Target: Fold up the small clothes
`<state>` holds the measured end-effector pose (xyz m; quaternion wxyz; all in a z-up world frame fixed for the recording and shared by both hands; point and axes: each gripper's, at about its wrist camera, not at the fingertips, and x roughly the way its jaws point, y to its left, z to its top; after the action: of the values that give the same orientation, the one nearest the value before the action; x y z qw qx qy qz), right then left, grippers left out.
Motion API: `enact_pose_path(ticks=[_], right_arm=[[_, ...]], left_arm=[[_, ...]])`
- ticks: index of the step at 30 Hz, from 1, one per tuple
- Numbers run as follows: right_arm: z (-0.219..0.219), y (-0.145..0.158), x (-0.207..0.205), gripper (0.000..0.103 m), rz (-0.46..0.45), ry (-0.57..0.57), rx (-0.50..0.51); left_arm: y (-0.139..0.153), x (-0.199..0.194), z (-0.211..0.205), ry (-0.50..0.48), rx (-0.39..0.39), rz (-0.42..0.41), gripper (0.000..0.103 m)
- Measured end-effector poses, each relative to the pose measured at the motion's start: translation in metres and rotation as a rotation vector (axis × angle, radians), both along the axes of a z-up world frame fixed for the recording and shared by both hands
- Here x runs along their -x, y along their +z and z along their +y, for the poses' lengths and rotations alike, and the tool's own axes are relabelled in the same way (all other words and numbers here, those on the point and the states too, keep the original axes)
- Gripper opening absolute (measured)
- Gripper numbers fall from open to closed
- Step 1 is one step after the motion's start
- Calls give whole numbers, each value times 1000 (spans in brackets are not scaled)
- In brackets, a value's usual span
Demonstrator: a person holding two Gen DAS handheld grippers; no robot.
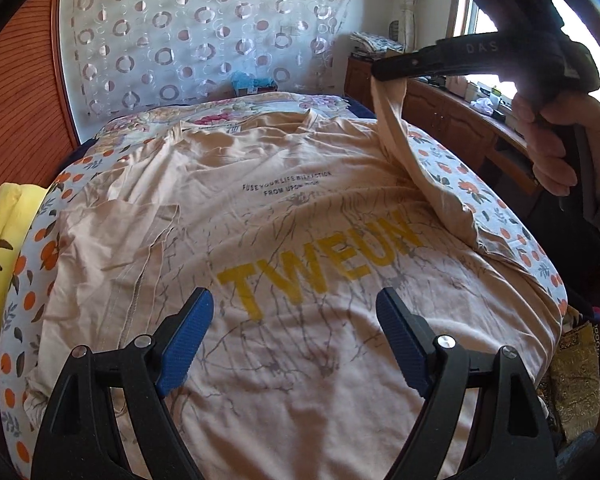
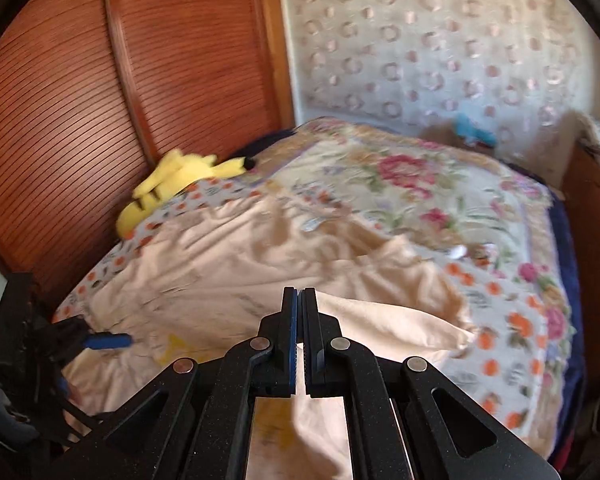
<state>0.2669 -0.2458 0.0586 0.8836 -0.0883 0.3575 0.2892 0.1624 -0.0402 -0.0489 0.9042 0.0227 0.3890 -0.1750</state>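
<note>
Left wrist: T-shirt edge in right gripper, left gripper agape.

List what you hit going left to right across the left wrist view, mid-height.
Yellow plush toy → orange-print bedsheet → beige T-shirt → its lifted sleeve, pinched in the right gripper → the person's hand.
</note>
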Motion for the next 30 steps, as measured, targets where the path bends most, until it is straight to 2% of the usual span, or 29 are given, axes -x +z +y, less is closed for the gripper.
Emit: enact_pose_path(ticks=[1, 3, 5, 7, 9, 13, 21, 22, 23, 26, 30], right_arm=[[3, -4, -3, 4, 8, 2, 15], [2, -10, -6, 14, 19, -4, 32], [-6, -11, -6, 39, -6, -33, 51], [-12, -11, -6, 47, -19, -64, 45], [-27, -18, 1, 47, -15, -96, 53], [-54, -52, 18, 47, 56, -124, 71], [-67, -105, 31, 47, 179, -169, 54], [-65, -106, 35, 41, 180, -175, 49], [-65, -104, 36, 29, 176, -170, 38], [-58, -98, 43, 9, 165, -111, -17], [-48, -92, 62, 7, 164, -32, -47]], left_arm=[[-1, 1, 2, 2, 0, 2, 84], [-3, 1, 4, 6, 0, 4, 84], [-4, 2, 5, 7, 3, 6, 84], [-5, 2, 6, 8, 7, 7, 84], [-7, 3, 7, 9, 7, 8, 84], [-9, 6, 12, 10, 9, 6, 84], [-12, 6, 20, 29, 7, 20, 84], [-12, 5, 20, 29, 4, 22, 84], [-13, 6, 20, 29, 1, 22, 84], [-14, 7, 21, 31, -4, 27, 84], [-16, 9, 22, 34, -4, 29, 84]])
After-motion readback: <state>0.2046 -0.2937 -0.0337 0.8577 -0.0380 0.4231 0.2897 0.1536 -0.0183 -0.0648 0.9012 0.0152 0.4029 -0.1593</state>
